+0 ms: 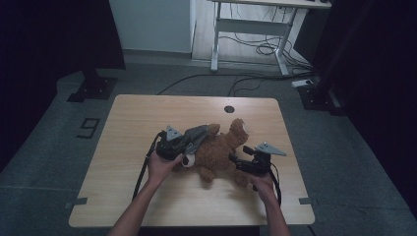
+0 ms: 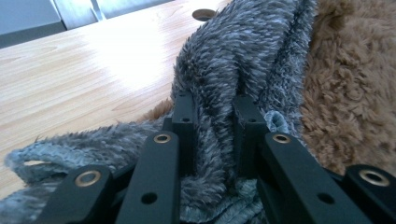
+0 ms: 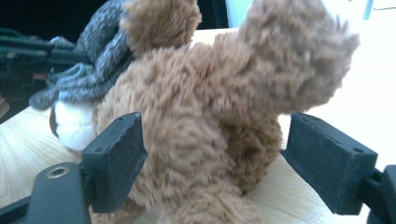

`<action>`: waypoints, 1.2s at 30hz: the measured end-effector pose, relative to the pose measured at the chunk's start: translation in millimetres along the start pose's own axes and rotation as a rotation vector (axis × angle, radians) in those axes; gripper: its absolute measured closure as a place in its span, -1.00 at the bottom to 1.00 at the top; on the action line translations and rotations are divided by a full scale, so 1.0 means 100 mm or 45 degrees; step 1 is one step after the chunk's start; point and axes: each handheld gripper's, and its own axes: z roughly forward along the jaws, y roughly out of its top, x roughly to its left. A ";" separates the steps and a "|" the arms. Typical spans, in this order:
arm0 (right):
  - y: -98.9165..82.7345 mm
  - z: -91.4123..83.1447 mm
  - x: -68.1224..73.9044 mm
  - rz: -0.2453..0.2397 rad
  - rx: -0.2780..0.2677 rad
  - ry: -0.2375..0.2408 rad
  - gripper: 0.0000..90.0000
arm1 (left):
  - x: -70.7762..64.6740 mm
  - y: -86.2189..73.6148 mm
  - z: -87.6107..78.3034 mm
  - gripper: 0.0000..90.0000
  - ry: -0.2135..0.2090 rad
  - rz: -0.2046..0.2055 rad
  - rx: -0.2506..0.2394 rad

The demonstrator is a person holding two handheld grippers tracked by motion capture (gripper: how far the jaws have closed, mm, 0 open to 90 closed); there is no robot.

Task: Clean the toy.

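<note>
While the brown teddy bear (image 1: 223, 150) lies mid-table (image 1: 147, 113), its grey fuzzy cloth (image 2: 219, 60) is pinched by the left gripper (image 2: 215, 116); the right gripper (image 3: 212, 158) is spread wide around the bear's body.

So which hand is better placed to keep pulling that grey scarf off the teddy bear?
Left, probably. The left gripper is shut on the grey scarf, while the right gripper is open around the teddy bear.

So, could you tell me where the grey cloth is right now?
In the high view the grey cloth lies on the teddy bear's left side, near the table's middle; the left gripper is shut on it.
</note>
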 end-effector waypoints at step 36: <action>-0.21 -0.11 -0.01 0.039 0.043 -0.016 0.41 | -0.23 -0.27 -0.48 0.63 -0.165 -0.064 -0.131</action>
